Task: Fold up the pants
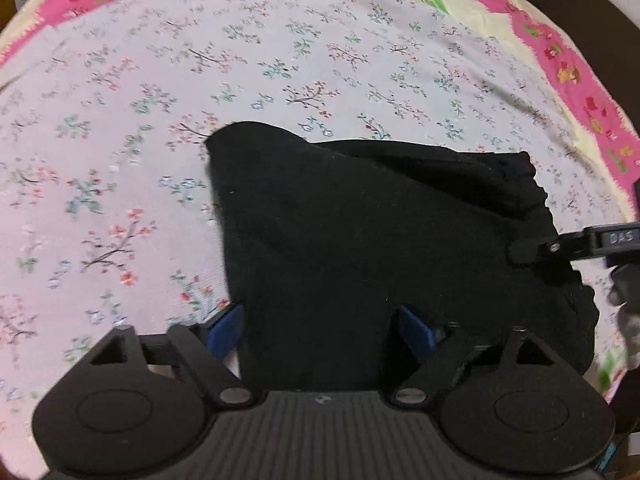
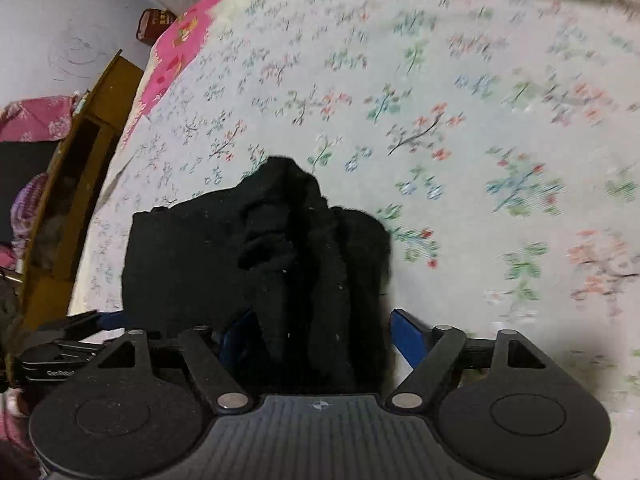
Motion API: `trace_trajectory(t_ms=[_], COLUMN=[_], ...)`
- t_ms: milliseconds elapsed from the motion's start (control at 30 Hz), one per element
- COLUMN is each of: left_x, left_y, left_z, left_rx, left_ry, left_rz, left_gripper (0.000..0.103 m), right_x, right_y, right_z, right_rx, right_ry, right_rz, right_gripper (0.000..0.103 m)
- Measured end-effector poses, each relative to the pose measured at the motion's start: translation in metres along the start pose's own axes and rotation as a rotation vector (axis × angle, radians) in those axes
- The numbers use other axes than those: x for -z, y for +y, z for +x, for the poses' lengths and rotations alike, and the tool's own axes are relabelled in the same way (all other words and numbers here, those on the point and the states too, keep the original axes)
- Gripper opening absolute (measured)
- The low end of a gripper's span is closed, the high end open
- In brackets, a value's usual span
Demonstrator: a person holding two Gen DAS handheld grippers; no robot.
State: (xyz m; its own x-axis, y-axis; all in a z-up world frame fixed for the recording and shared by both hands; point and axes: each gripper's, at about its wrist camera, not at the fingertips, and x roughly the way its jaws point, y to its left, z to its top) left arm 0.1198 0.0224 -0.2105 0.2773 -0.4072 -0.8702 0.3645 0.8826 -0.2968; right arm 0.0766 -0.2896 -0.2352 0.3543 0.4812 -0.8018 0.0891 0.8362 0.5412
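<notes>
We see the black pants (image 1: 380, 240) lying in a folded heap on the bed, on a white sheet (image 1: 280, 60) printed with small flowers, and in the right wrist view the same pants (image 2: 256, 264) bunch up into a rumpled ridge. Our left claw (image 1: 320, 330) sits low over the near edge of the pants with its blue fingers (image 1: 414, 330) spread wide; cloth lies between them, but the pads do not press on it, so it is released. Our right claw (image 2: 320, 334) is likewise spread apart, the bunched cloth running between its blue fingers (image 2: 408, 336) without being pinched. In the left wrist view the tip of the right claw reaches in from the right edge and touches the far side of the pants. A pink border (image 1: 572, 76) frames the sheet, and a wooden frame (image 2: 80, 184) stands beside the bed.
</notes>
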Motion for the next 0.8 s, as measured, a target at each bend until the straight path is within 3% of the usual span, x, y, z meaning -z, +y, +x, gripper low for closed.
trace_trajectory(t_ms=[100,200,367,467,533,633,800], left_x=[0.001,0.004,-0.004,-0.008,-0.010,-0.018,-0.031], left_y=[0.004,0.014,0.002,-0.001,0.005,0.006,-0.012], left_z=[0.008,0.018,0.024,0.016,0.007,-0.007,-0.020], left_rx=[0.022,0.059,0.072,0.081,0.107,0.126,0.143], left_ry=[0.008,0.029,0.020,0.004,-0.011,-0.029,-0.078], left_rz=[0.006,-0.003,0.006,-0.033,-0.082,-0.105,-0.018], left_gripper=[0.102,0.103,0.101,0.089,0.074,0.059,0.051], right_x=[-0.001,-0.003,-0.005,-0.010,-0.013,-0.016,-0.028], right_y=[0.001,0.005,0.013,0.014,0.017,0.031,0.054], right_z=[0.015,0.024,0.019,0.010,0.001,-0.012,-0.019], right_rx=[-0.034,-0.041,-0.008,-0.017,-0.046,-0.086,-0.121], right_ry=[0.024,0.024,0.009,0.003,-0.012,-0.024,-0.038], right_rz=[0.014,0.005,0.012,0.056,0.075,0.057,-0.025], right_gripper=[0.074,0.075,0.052,0.034,0.026,0.023,0.021])
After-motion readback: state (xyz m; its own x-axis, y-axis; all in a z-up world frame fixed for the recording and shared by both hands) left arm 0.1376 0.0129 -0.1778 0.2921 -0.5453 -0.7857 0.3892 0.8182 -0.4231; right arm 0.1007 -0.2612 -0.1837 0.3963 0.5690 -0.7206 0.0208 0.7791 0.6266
